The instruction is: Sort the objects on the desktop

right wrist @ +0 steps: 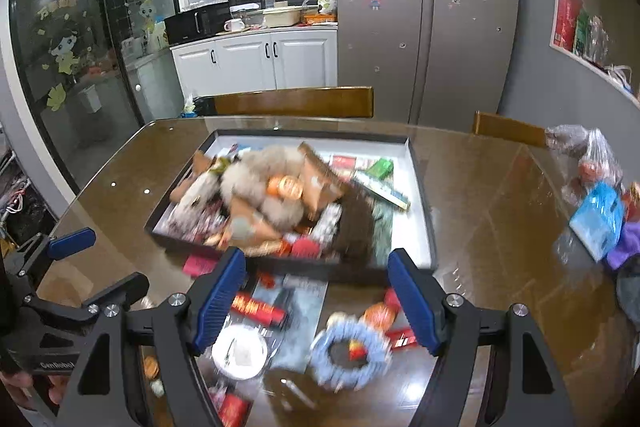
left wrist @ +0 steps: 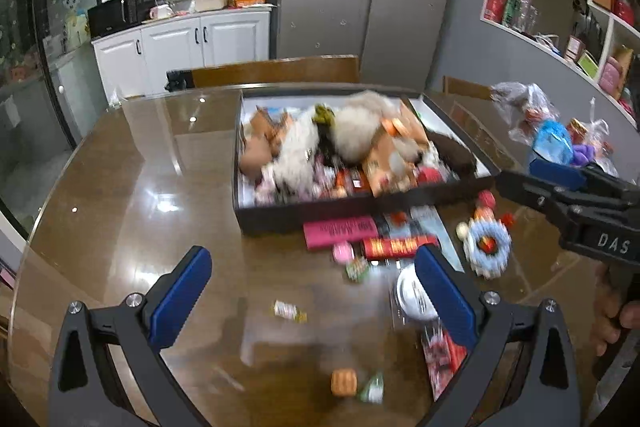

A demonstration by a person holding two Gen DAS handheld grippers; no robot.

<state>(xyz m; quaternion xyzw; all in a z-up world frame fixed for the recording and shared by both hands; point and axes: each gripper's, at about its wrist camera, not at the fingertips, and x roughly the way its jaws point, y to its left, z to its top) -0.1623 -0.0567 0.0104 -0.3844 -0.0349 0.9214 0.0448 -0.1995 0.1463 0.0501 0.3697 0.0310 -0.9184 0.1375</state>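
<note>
Both views are motion-blurred, so small items are hard to identify. Left gripper point(left wrist: 312, 291) sits at the bottom of its frame, jaws spread wide, nothing between the blue pads. Right gripper point(right wrist: 316, 297) is likewise wide apart and empty at the bottom of its view; in the left view it pokes in from the right edge, partly cut off.

Tray point(left wrist: 280, 217) is at frame center on the glossy table point(left wrist: 120, 195), piled with a smeared heap: a white fluffy toy point(left wrist: 352, 131), orange packets, a brown mass at the right side. Contents underneath are hidden.

Loose items lie just in front of the tray: pink box point(left wrist: 340, 231), red box point(left wrist: 394, 247), a blue fuzzy ring point(right wrist: 350, 351) with something red inside, and a white round lid point(right wrist: 239, 351) partly hidden by the left finger in the right view. A small orange cube point(left wrist: 344, 382) sits at bottom center of the left view. Plastic bags point(right wrist: 592, 187) at the right edge are cut off.
</note>
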